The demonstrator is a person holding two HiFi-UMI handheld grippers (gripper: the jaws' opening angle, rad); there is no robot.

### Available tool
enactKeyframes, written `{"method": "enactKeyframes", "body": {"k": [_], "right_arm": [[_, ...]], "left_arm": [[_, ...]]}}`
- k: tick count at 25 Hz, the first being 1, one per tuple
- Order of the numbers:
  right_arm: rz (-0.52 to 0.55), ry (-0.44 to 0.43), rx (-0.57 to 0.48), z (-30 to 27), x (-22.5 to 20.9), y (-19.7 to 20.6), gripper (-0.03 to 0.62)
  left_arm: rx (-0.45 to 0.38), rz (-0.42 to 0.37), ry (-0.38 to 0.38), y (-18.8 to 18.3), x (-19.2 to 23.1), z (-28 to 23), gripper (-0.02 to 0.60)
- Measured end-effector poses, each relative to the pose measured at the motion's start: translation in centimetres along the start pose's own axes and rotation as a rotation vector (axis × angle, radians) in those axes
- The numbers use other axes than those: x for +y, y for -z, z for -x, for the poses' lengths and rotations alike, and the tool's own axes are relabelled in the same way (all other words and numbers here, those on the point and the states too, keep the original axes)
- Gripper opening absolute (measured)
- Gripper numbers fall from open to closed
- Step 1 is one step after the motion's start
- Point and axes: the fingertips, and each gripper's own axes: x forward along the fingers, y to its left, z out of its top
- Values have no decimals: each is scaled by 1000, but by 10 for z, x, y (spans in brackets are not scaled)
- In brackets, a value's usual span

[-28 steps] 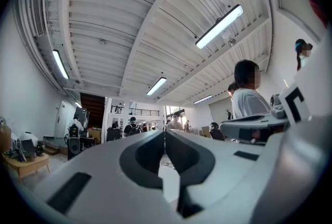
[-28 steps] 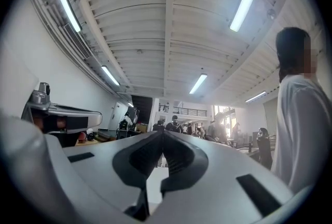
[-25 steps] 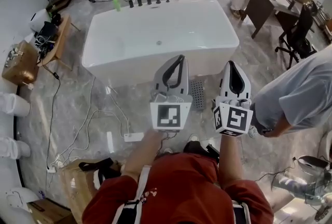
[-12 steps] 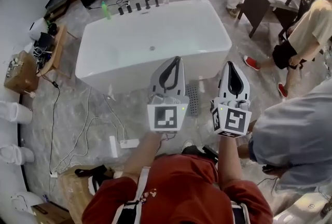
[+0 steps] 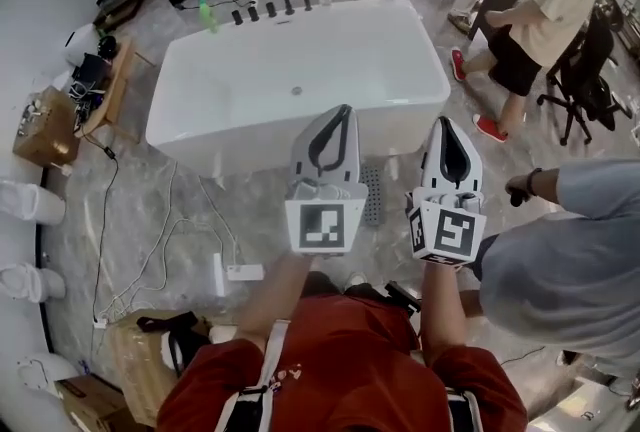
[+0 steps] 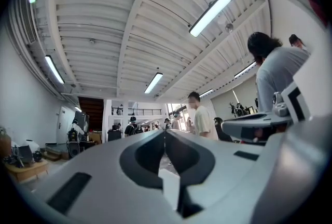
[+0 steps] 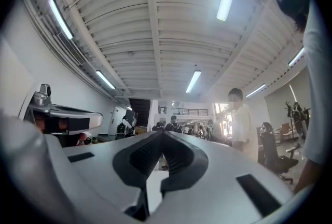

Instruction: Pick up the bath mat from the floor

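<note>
A small grey perforated bath mat lies on the marble floor against the front of the white bathtub; it shows between my two grippers in the head view. My left gripper is held upright at chest height, jaws shut with nothing in them. My right gripper stands beside it, also upright, shut and empty. Both hang well above the mat. In the left gripper view my left gripper points at the ceiling and the far hall, and in the right gripper view my right gripper does the same.
A person in a grey shirt stands close on my right. Another in a beige shirt walks at the back right by a desk and chair. Cables and a power strip lie on the floor at left, near a cardboard box.
The person in the beige shirt has walked into view at the back right. The view has shifted slightly; both grippers stay upright and shut in the same place.
</note>
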Motion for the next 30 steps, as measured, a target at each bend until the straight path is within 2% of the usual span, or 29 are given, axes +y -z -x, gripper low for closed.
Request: {"method": "enactKeyframes", "body": {"k": [10,18,30], "right_arm": [[13,-43,16,-40,25,19,12],[43,-36,37,-86,41,32,12],[65,-24,65,-143,67,48,12]], "left_arm": [[13,11,-30,23,35,-19,15],[7,54,-24,39,70,-51,15],[29,69,-26,64,128,-86,15]]}}
